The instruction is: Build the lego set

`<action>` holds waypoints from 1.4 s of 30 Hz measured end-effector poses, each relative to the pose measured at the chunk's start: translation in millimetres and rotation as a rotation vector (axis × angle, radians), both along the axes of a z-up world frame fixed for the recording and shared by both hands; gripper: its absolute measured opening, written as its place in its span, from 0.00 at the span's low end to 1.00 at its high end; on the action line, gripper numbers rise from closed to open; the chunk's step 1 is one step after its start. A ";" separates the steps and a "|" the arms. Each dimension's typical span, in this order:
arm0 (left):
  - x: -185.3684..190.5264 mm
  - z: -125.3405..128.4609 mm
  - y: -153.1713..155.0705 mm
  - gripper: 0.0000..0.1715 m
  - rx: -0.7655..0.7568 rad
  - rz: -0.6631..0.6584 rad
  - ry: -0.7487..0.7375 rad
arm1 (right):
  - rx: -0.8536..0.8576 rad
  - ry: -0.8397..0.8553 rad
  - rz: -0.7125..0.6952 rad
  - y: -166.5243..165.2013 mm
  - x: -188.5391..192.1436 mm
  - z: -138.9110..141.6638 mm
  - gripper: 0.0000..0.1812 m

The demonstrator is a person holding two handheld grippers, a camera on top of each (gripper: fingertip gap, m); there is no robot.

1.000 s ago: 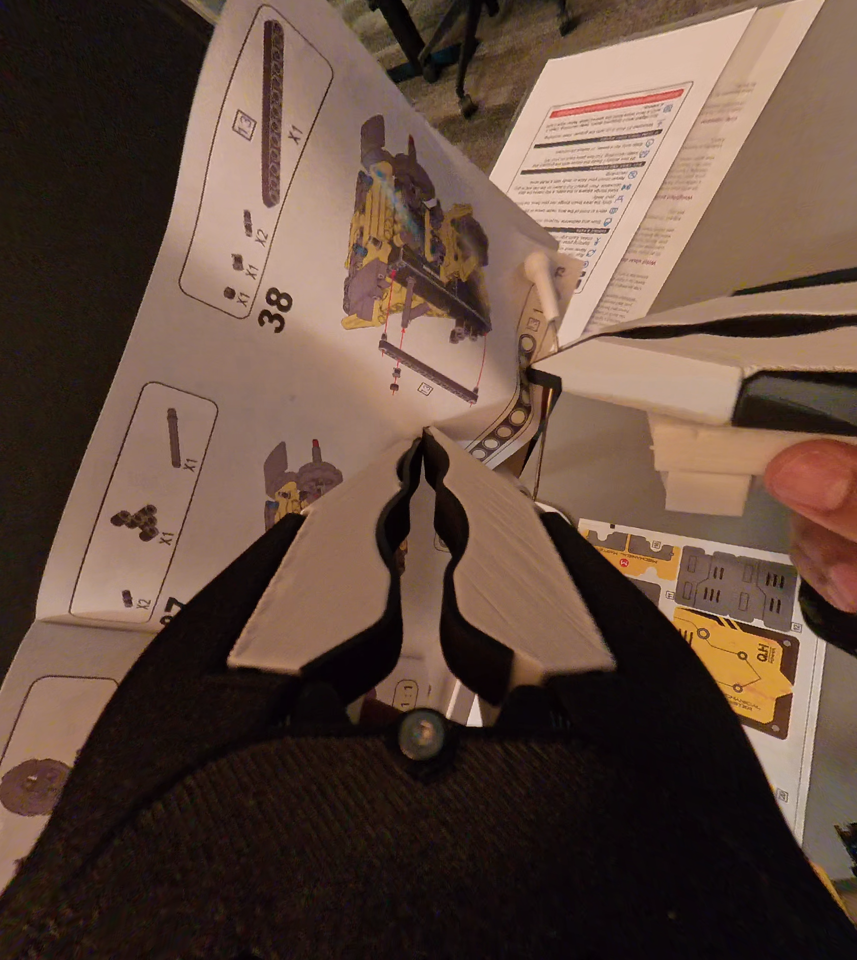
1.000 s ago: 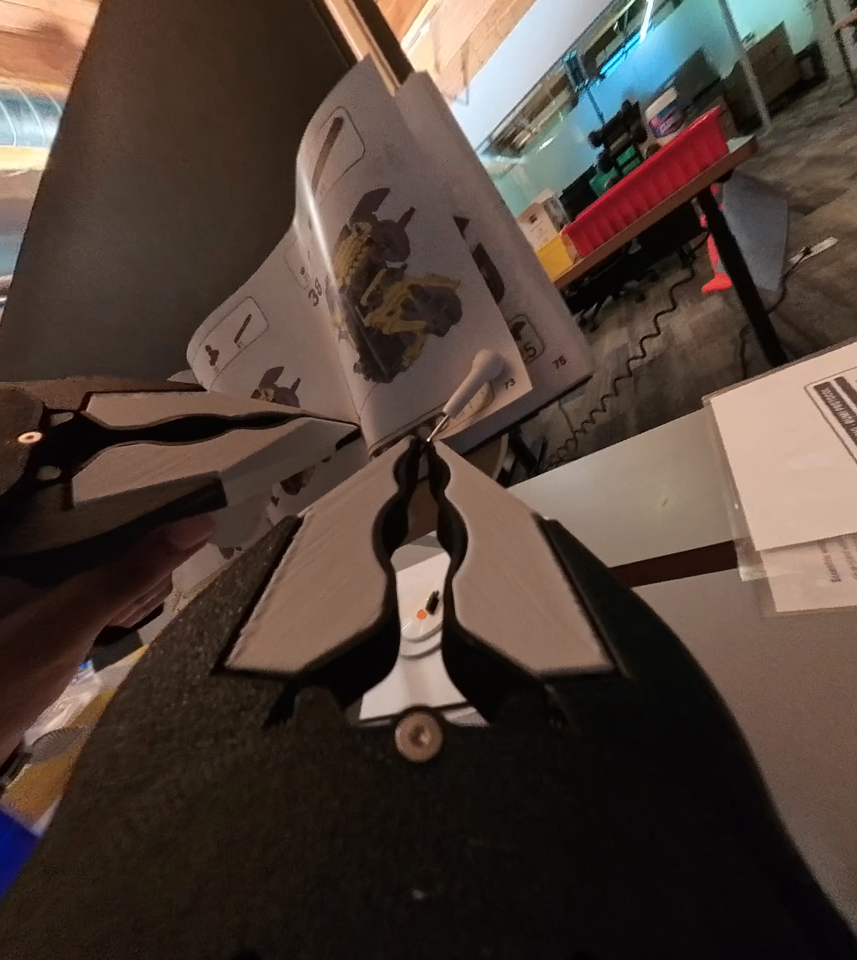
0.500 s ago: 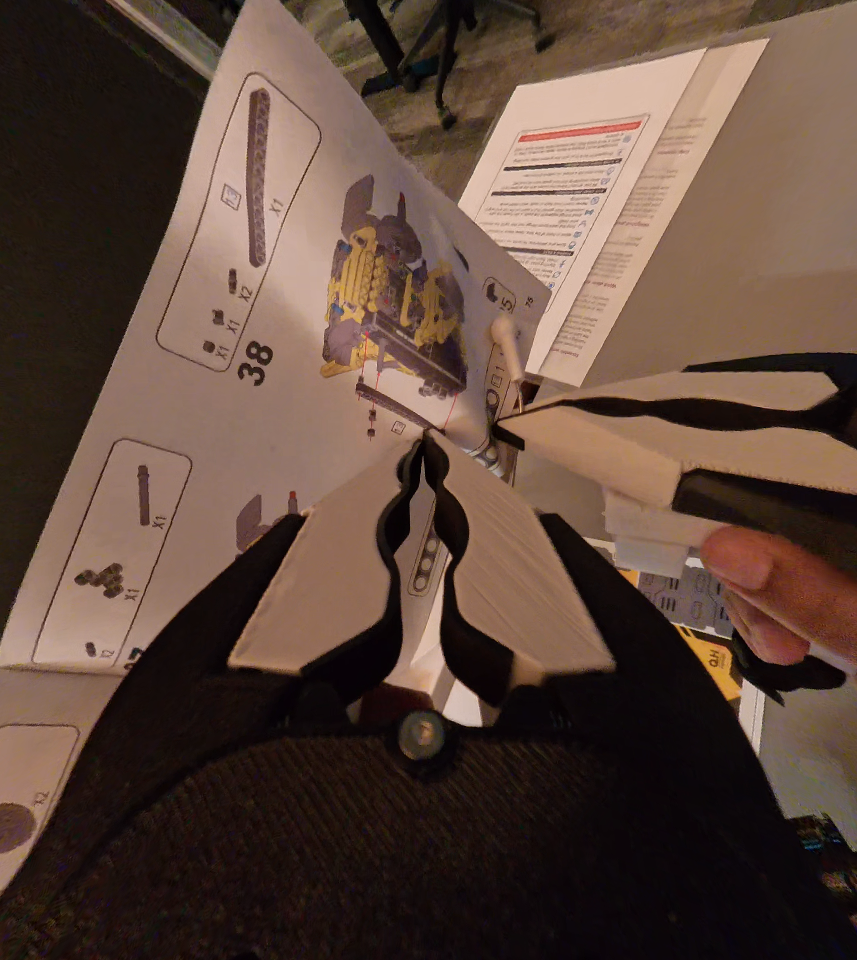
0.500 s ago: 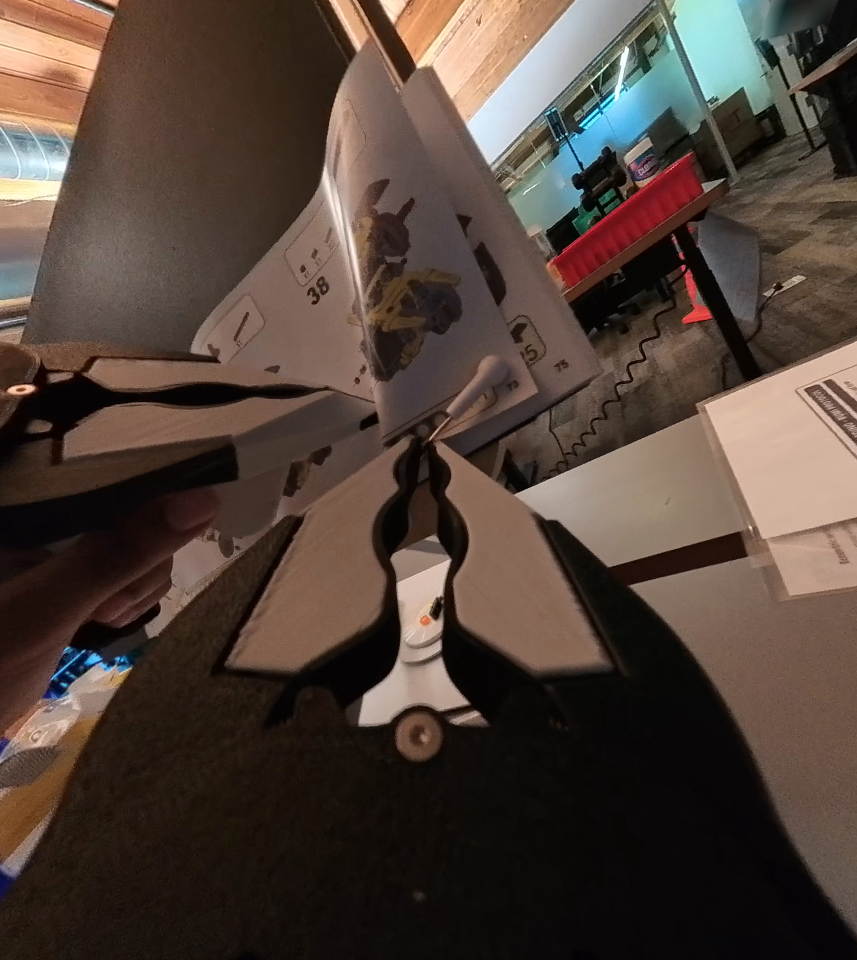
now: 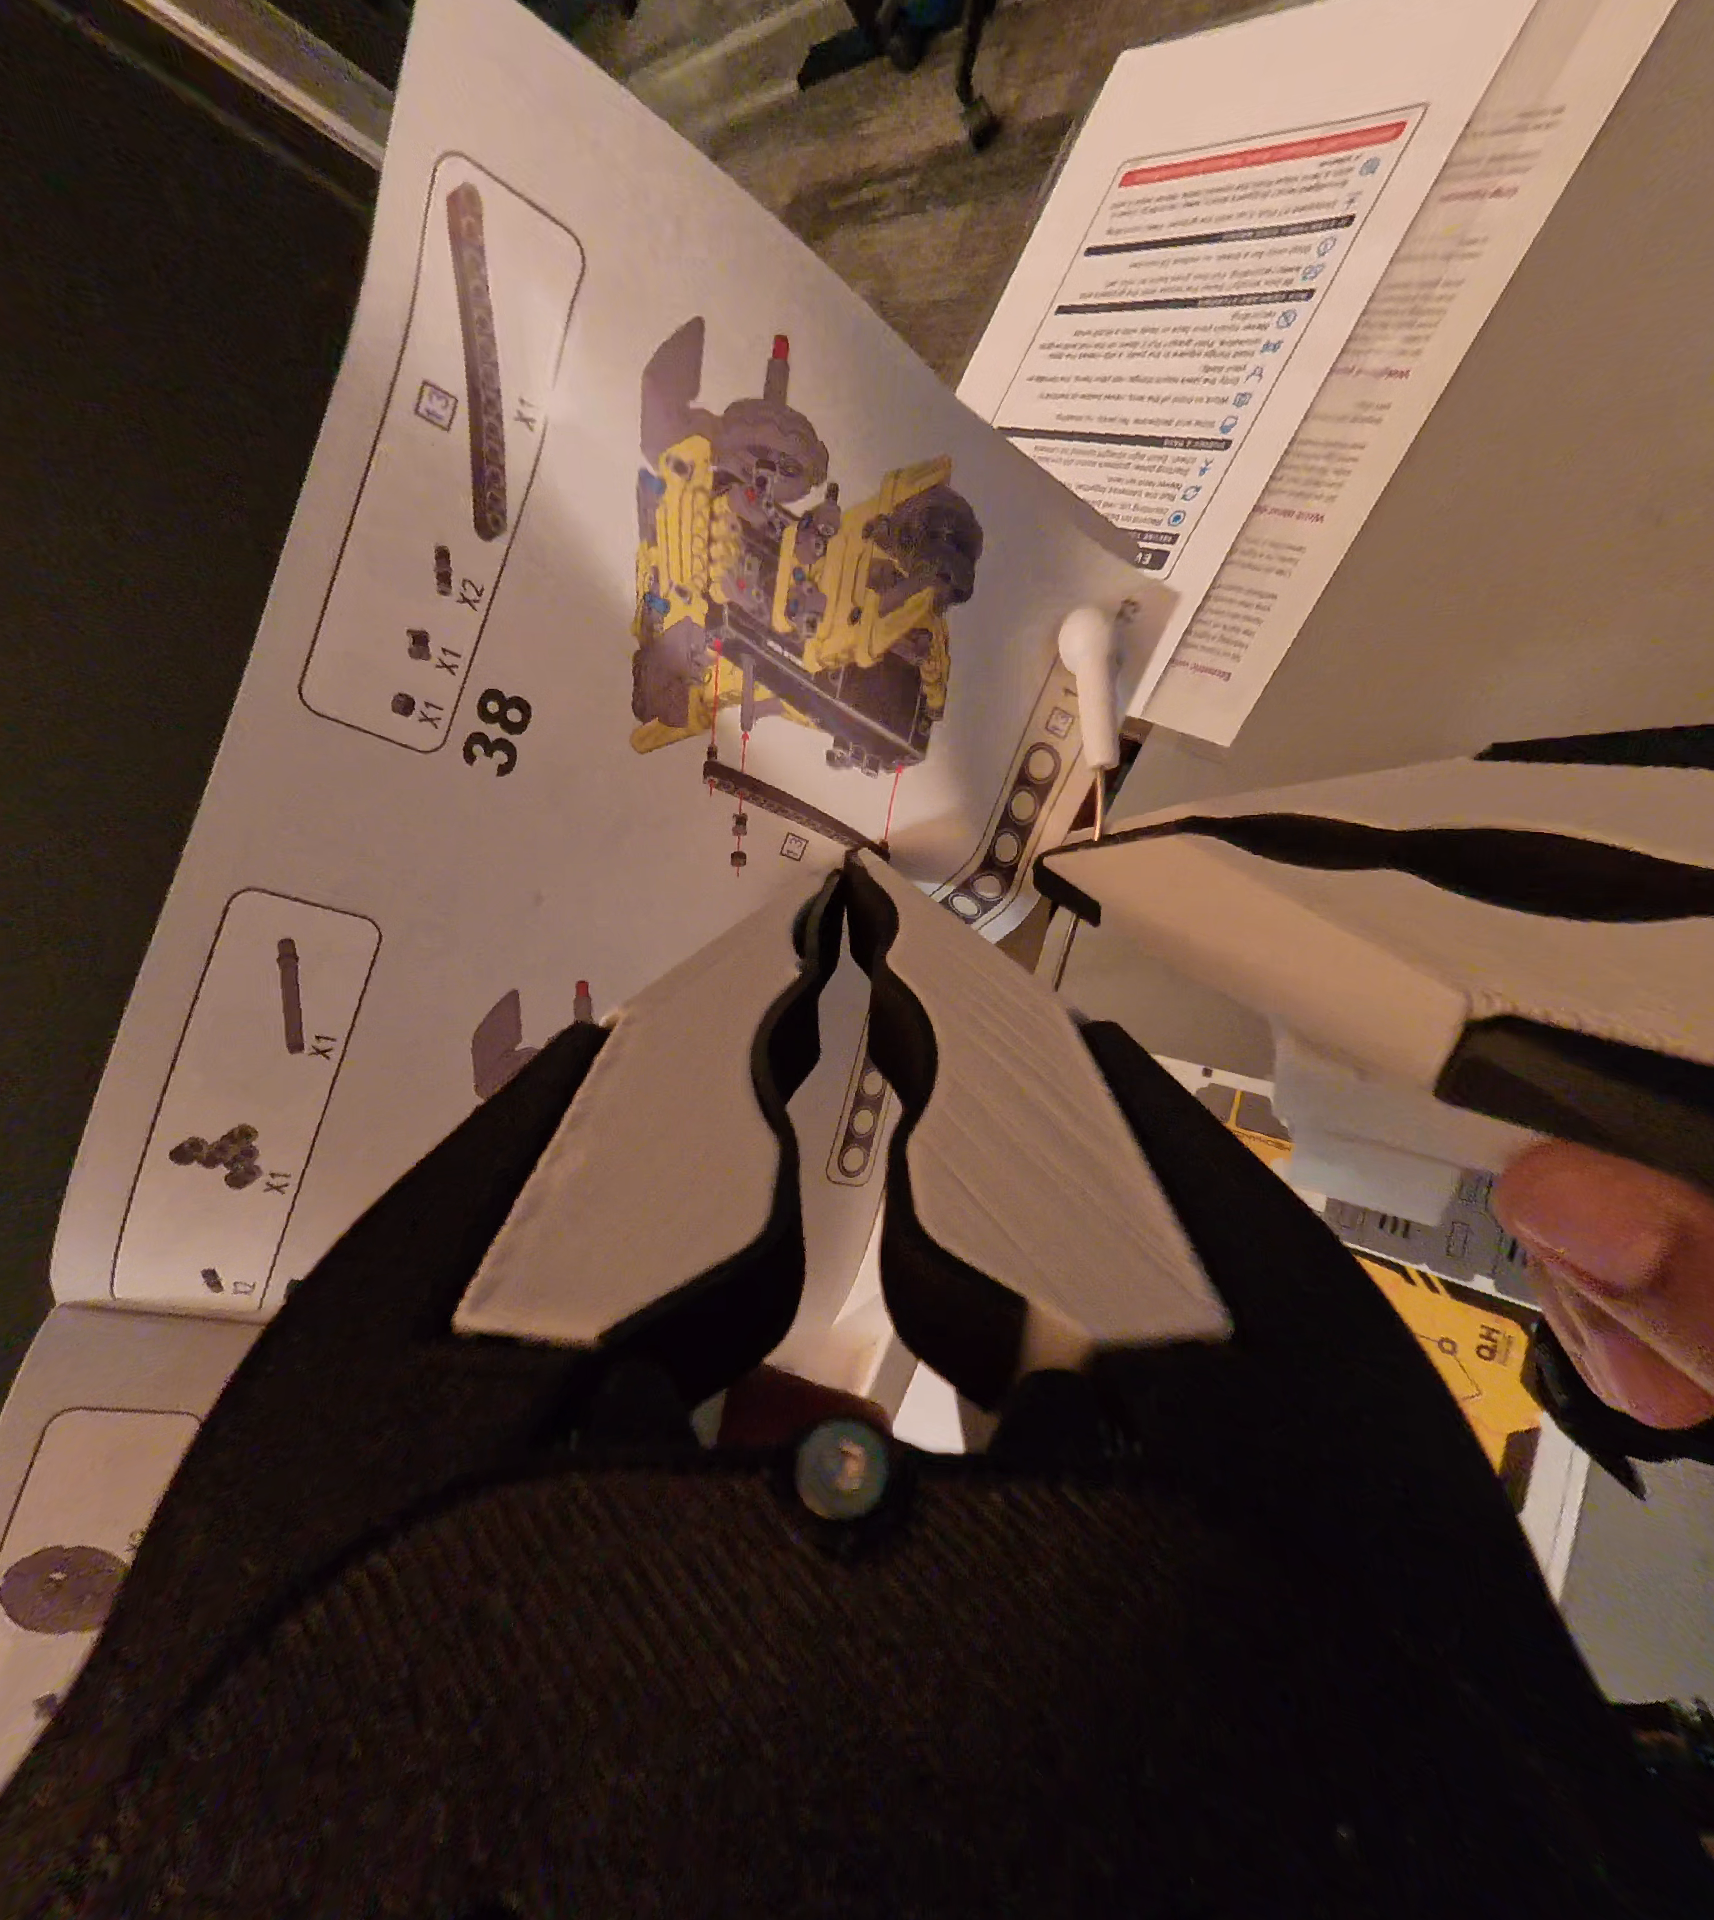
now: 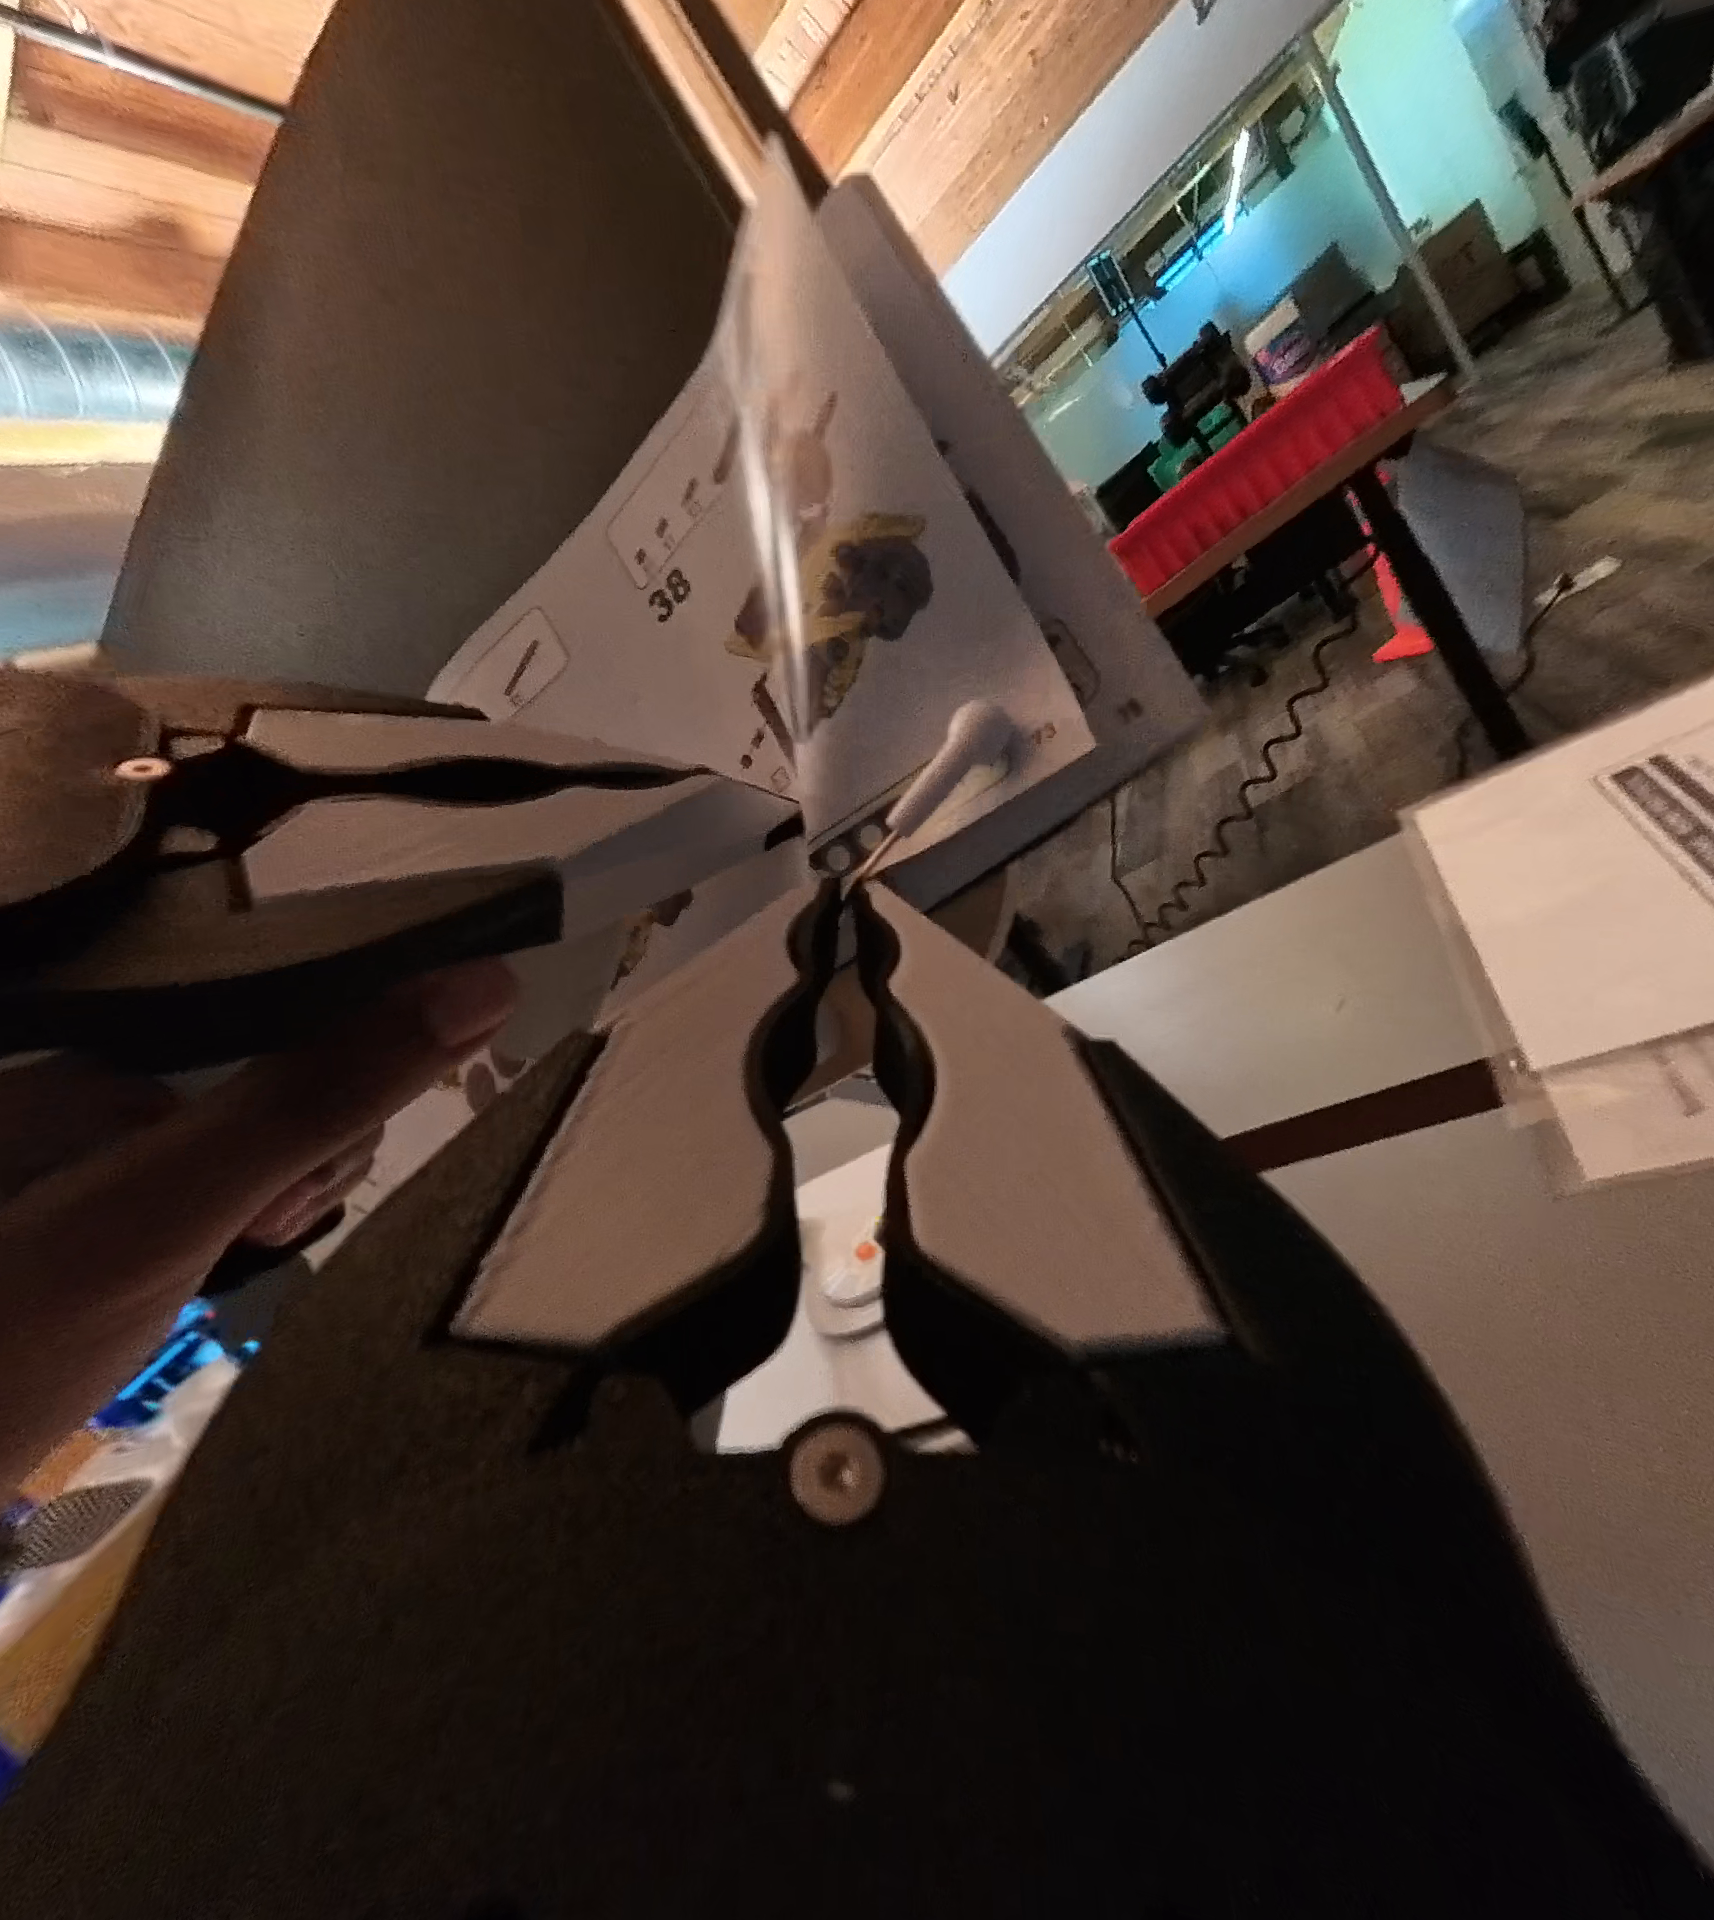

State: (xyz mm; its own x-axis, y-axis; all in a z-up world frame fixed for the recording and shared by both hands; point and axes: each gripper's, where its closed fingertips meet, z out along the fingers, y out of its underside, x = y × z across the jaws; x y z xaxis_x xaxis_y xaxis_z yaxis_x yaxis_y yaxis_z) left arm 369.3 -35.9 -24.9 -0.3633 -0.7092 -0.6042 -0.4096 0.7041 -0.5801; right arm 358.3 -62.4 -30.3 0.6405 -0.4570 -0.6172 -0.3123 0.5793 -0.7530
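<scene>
Black-padded fingers of the left tool (image 5: 845, 873) are pressed together on the lower edge of an open instruction booklet (image 5: 562, 665). Just right of it, the right tool (image 6: 837, 902) is likewise closed, pinching the thin metal shank of a white-handled pick (image 6: 957, 753) that lies against the booklet page. Beyond the right tool, printed sheets in a clear holder (image 6: 1663, 914) rest on the grey counter (image 6: 1559, 1351).

Open-plan office: carpet (image 6: 1653, 499), glass partitions (image 6: 1279, 208), desk (image 6: 1372, 416) with red bins (image 6: 1258, 488).
</scene>
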 end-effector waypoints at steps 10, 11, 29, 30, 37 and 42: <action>1.5 -0.6 0.2 0.00 0.057 0.056 0.051 | -0.055 -0.032 -0.004 0.5 -3.3 6.2 0.00; 1.5 -0.5 0.3 0.00 0.055 0.056 0.048 | -0.063 -0.041 -0.007 0.7 -3.5 6.7 0.00; 1.9 2.6 -8.5 0.00 -0.012 0.001 0.065 | -0.019 0.005 -0.003 -0.9 0.1 -10.4 0.01; 3.5 2.5 -7.7 0.00 0.003 0.004 0.053 | -0.021 0.011 -0.009 -2.1 0.5 -13.1 0.01; 4.0 0.6 -7.9 0.00 0.018 0.014 0.060 | -0.157 -0.097 -0.030 -1.3 -2.4 -1.8 0.00; 2.0 0.8 -8.2 0.00 -0.019 0.007 0.076 | -0.165 -0.111 0.028 9.2 3.1 7.0 0.00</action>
